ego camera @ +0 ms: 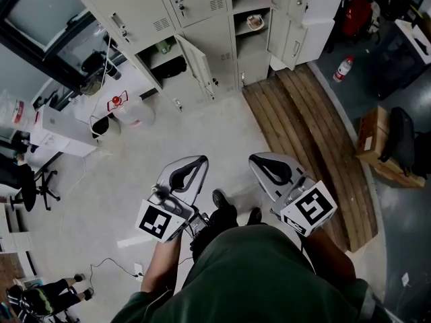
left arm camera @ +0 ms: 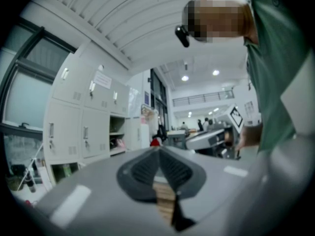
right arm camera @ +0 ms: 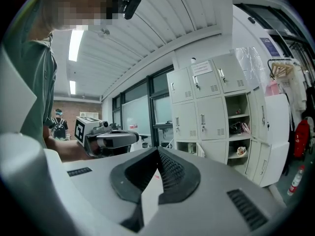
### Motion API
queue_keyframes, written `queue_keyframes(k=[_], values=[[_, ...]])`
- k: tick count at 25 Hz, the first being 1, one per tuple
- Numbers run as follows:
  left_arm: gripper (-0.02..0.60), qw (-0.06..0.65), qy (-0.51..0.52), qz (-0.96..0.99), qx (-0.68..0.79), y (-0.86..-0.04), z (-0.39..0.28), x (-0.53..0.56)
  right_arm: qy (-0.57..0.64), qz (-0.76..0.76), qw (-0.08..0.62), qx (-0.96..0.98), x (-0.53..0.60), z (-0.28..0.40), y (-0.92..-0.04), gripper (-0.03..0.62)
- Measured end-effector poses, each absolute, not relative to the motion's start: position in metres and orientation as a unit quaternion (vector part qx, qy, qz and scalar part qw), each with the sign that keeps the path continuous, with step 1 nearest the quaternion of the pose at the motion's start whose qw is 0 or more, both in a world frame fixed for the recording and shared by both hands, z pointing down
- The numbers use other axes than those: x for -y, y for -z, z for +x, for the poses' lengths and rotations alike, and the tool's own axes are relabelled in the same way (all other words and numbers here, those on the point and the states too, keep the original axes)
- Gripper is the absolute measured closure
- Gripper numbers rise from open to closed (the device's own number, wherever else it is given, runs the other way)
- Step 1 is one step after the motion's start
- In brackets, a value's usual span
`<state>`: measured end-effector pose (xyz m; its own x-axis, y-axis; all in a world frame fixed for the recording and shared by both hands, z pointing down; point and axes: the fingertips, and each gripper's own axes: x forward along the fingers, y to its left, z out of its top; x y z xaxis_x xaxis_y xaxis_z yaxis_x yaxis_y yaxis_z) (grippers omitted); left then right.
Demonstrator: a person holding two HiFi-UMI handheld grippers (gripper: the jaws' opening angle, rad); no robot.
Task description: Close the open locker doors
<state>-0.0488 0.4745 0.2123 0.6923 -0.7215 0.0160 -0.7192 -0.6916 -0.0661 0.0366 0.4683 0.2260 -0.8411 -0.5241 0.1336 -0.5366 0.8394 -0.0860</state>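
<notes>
two grippers hang low in the head view, the left gripper (ego camera: 188, 173) and right gripper (ego camera: 273, 169), both well apart from the lockers (ego camera: 202, 12). one low door (ego camera: 196, 60) stands ajar, and at least two more doors (ego camera: 316, 9) hang open at the right. they look like thin hinged steel, light and stiff, best pushed at the free edge. left gripper view: jaws pressed together, empty. right gripper view: likewise closed, nothing held.

- Bare floor (ego camera: 202, 130) is being left open toward the lockers (ego camera: 195, 19).
- That approach is being narrowed by a swung-out locker door (ego camera: 196, 62) and wooden planks (ego camera: 310, 140).
</notes>
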Motion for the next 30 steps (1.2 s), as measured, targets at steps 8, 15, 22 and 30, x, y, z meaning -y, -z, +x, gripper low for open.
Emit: queue_keyframes(k=[8,15,22,30], values=[[0.577,0.023,0.029,-0.921,-0.388,-0.216,-0.071,-0.453,-0.075,0.290,0.051,0.953,-0.444,0.018,-0.231,0.588],[0.577,0.023,0.020,-0.924,-0.381,-0.213,-0.096,-0.430,-0.079,0.298,0.050,0.950,-0.420,-0.007,-0.233,0.588],[0.577,0.034,0.012,-0.928,-0.370,-0.209,-0.132,-0.404,-0.077,0.311,0.052,0.946,-0.394,-0.041,-0.230,0.588],[0.577,0.033,0.012,-0.934,-0.356,-0.221,-0.168,-0.381,-0.064,0.328,0.050,0.941,-0.373,-0.076,-0.227,0.588]])
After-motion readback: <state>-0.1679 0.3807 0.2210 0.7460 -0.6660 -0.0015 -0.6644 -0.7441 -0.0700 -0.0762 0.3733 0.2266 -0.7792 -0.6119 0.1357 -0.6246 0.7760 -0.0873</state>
